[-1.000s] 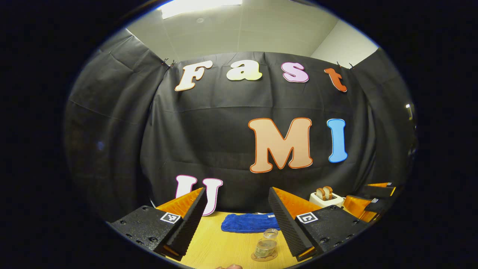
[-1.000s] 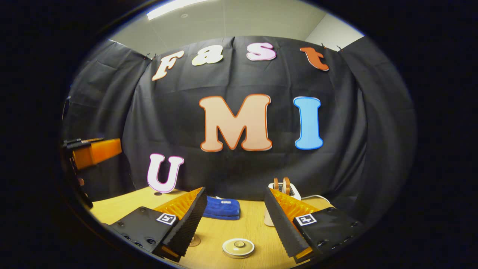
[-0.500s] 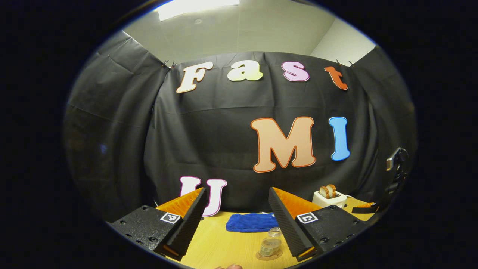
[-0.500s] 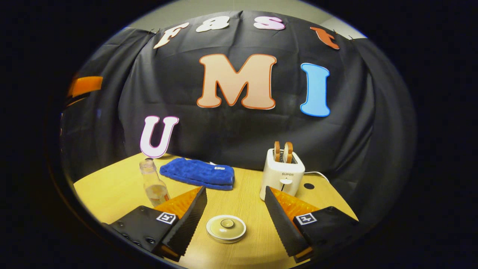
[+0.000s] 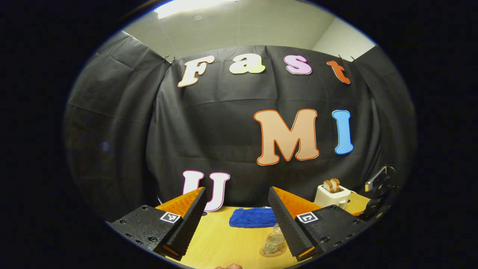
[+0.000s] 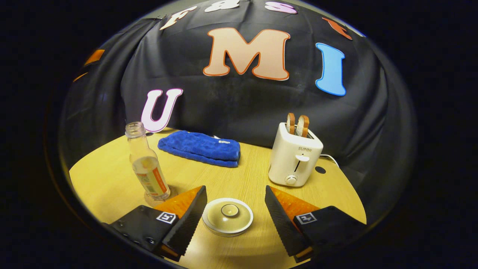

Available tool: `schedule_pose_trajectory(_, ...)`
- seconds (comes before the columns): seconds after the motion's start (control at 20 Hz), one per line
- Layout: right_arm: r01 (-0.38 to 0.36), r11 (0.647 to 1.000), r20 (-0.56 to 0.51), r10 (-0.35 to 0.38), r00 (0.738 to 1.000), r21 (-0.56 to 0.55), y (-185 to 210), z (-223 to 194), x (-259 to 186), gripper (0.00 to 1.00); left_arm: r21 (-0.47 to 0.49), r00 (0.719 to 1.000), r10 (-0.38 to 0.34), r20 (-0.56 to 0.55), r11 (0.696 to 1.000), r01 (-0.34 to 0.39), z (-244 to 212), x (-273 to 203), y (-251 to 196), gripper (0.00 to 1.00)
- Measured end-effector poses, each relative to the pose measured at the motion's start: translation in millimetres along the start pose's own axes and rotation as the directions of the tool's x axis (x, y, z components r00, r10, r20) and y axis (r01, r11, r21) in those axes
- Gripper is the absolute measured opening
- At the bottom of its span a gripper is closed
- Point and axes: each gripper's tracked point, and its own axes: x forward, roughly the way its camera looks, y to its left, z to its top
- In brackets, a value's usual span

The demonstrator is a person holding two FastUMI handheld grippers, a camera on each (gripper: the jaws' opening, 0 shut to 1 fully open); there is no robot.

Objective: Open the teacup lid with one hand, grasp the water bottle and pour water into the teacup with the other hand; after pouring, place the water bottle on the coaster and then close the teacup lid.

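In the right gripper view a cream round lid [image 6: 228, 215] with a small knob rests on the teacup, low on the wooden table [image 6: 112, 183]. My right gripper [image 6: 235, 189] hovers open over it, one finger to each side, touching nothing. A clear water bottle [image 6: 147, 164], uncapped and partly filled, stands upright on a coaster [image 6: 151, 201] to the left. In the left gripper view the same bottle [image 5: 274, 242] stands on its coaster [image 5: 269, 254], partly behind one finger. My left gripper [image 5: 236, 191] is open and holds nothing, well above the table.
A white toaster [image 6: 295, 158] with two bread slices stands right of the teacup. A folded blue towel [image 6: 199, 147] lies at the back by the cloth wall. In the left gripper view, the towel [image 5: 252, 217] and the toaster [image 5: 332, 194] are farther back.
My right gripper has tipped down and come closer to the lidded teacup, so the table, bottle and toaster now show fully. The left gripper has shifted only slightly.
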Motion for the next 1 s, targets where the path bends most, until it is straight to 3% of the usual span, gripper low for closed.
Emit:
schedule_pose_trajectory(0.25, -0.006, 1.000, -0.062, 0.005, 0.998, -0.021, 3.4, -23.5, 11.7, 0.99, 0.017, 1.000, 0.013, -0.023, 1.000, -0.013, -8.3, 0.5, 7.1, 0.96)
schedule_pose_trajectory(0.35, -0.012, 1.000, -0.086, 0.010, 0.996, -0.019, 5.0, -30.1, 15.4, 0.85, 0.023, 1.000, 0.016, -0.020, 1.000, -0.015, -6.9, 1.4, 7.6, 0.96)
schedule_pose_trajectory(0.55, -0.015, 1.000, -0.104, 0.012, 0.995, -0.028, 7.1, -35.7, 17.2, 0.69, 0.030, 1.000, 0.018, -0.024, 0.999, -0.017, -9.7, 3.8, 10.1, 0.96)
schedule_pose_trajectory(0.6, -0.018, 0.999, -0.108, 0.015, 0.994, -0.029, 9.1, -37.4, 16.7, 0.60, 0.028, 1.000, 0.017, -0.026, 0.999, -0.016, -10.3, 3.8, 10.4, 0.96)
schedule_pose_trajectory(0.65, -0.020, 0.999, -0.107, 0.016, 0.994, -0.031, 9.1, -36.7, 16.8, 0.64, 0.027, 1.000, 0.017, -0.027, 1.000, -0.016, -10.8, 4.1, 11.4, 0.96)
schedule_pose_trajectory(0.85, -0.037, 0.998, -0.120, 0.031, 0.992, -0.044, 13.8, -40.5, 15.9, 0.64, 0.022, 1.000, 0.014, -0.028, 1.000, -0.013, -12.6, 3.8, 10.2, 0.96)
schedule_pose_trajectory(0.9, -0.037, 0.998, -0.120, 0.030, 0.992, -0.056, 14.0, -40.7, 13.1, 0.68, 0.021, 1.000, 0.013, -0.028, 1.000, -0.012, -11.8, 3.7, 10.6, 0.96)
schedule_pose_trajectory(1.0, -0.024, 0.997, -0.113, 0.015, 0.994, -0.079, 12.5, -40.1, 16.6, 0.41, 0.022, 1.000, 0.011, -0.025, 1.000, -0.011, -11.8, 2.8, 9.9, 0.96)
